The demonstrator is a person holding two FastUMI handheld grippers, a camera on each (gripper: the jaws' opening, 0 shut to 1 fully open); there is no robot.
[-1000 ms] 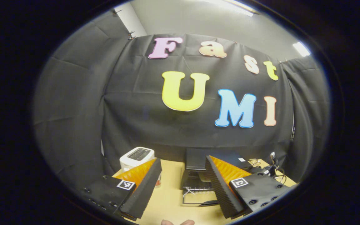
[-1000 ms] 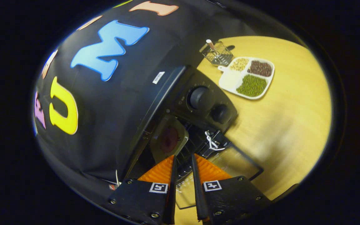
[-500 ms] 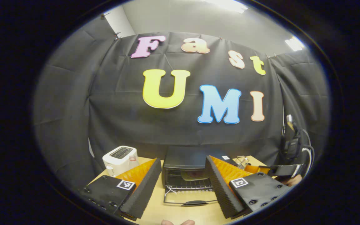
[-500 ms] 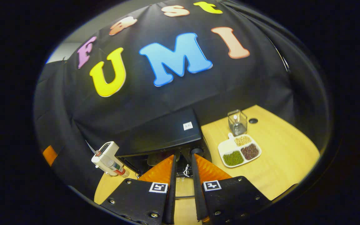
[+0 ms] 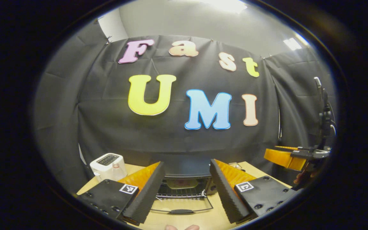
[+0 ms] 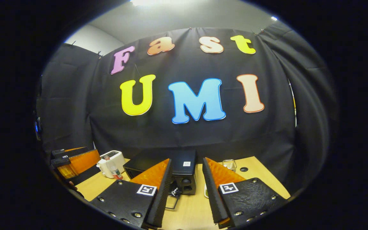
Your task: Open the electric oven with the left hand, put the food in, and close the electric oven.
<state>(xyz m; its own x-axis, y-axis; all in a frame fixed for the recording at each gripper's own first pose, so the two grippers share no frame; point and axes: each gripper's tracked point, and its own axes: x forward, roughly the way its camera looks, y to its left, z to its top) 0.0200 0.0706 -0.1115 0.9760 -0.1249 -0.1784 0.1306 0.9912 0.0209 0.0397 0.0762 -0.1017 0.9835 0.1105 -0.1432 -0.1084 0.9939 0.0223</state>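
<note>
The black electric oven (image 5: pixel 185 168) stands at the back of the wooden table, straight ahead between my left gripper's fingers. Its glass door (image 5: pixel 180 206) lies folded down flat, handle toward me. Inside, on the wire rack, sits a pale plate with reddish food (image 5: pixel 180 183). My left gripper (image 5: pixel 185 191) is open, short of the door and touching nothing. In the right gripper view the oven (image 6: pixel 152 163) is ahead and slightly left, its knobs facing me. My right gripper (image 6: pixel 185 191) is open with nothing between its fingers, held back from the oven and above the table.
A white toaster (image 5: pixel 106 164) stands left of the oven, a small bottle (image 6: pixel 113 171) beside it. A clear glass container (image 6: pixel 229 164) sits right of the oven. The other gripper (image 5: pixel 272 156) hovers at far right in the left gripper view.
My right gripper has drawn back from the oven mouth and levelled out, and its fingers have spread apart. The left gripper view has swung so the oven sits centred.
</note>
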